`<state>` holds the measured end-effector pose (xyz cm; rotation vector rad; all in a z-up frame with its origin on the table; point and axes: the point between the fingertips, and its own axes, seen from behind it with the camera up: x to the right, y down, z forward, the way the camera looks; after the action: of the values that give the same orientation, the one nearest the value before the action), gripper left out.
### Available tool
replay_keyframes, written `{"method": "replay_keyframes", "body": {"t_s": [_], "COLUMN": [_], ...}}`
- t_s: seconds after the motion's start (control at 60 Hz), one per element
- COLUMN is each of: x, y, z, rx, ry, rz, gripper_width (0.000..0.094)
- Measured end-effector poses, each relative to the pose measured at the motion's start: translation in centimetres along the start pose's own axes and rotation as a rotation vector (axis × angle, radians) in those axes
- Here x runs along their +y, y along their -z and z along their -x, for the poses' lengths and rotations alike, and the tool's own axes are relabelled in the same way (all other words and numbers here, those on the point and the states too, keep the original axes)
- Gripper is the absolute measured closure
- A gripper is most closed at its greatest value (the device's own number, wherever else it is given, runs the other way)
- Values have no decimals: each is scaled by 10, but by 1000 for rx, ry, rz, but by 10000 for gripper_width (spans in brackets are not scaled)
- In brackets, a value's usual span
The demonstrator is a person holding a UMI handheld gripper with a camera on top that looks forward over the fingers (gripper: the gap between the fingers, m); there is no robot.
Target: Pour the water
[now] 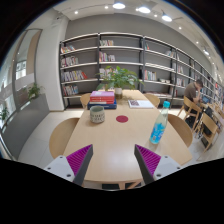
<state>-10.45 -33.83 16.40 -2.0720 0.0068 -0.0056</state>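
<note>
A clear blue water bottle (159,124) with a blue cap stands upright on the right side of a light wooden table (115,150). A small grey cup (97,115) sits at the table's left, and a red coaster (122,118) lies between cup and bottle. My gripper (113,160) hovers over the near edge of the table, open wide. Its purple pads (78,160) face each other with only bare tabletop between them. Bottle and cup are both well beyond the fingertips.
A stack of books (102,98) and a potted plant (121,78) stand at the table's far end, papers (140,103) beside them. Wooden chairs (63,135) flank the table. Bookshelves (110,60) line the back wall. A person (192,94) sits at the far right.
</note>
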Motion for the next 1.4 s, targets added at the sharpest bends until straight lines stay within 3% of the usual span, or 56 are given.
{"method": "replay_keyframes", "body": {"t_s": [0.117, 0.45, 0.65, 0.933, 1.0, 1.117, 1.25, 1.4], "x": [-7, 37, 9, -37, -38, -40, -44, -50], "y": [-3, -64, -129, -215, -227, -240, -242, -244], "z": [-29, -173, -233, -248, -248, -252, -251, -247], "rx": [24, 175, 174, 110, 99, 94, 92, 106], "ry": [-8, -57, -43, -14, -7, -11, -14, 45], "rz": [21, 56, -8, -110, -129, -185, -248, -295], "gripper_width": [86, 94, 94, 107, 157, 362, 429, 581]}}
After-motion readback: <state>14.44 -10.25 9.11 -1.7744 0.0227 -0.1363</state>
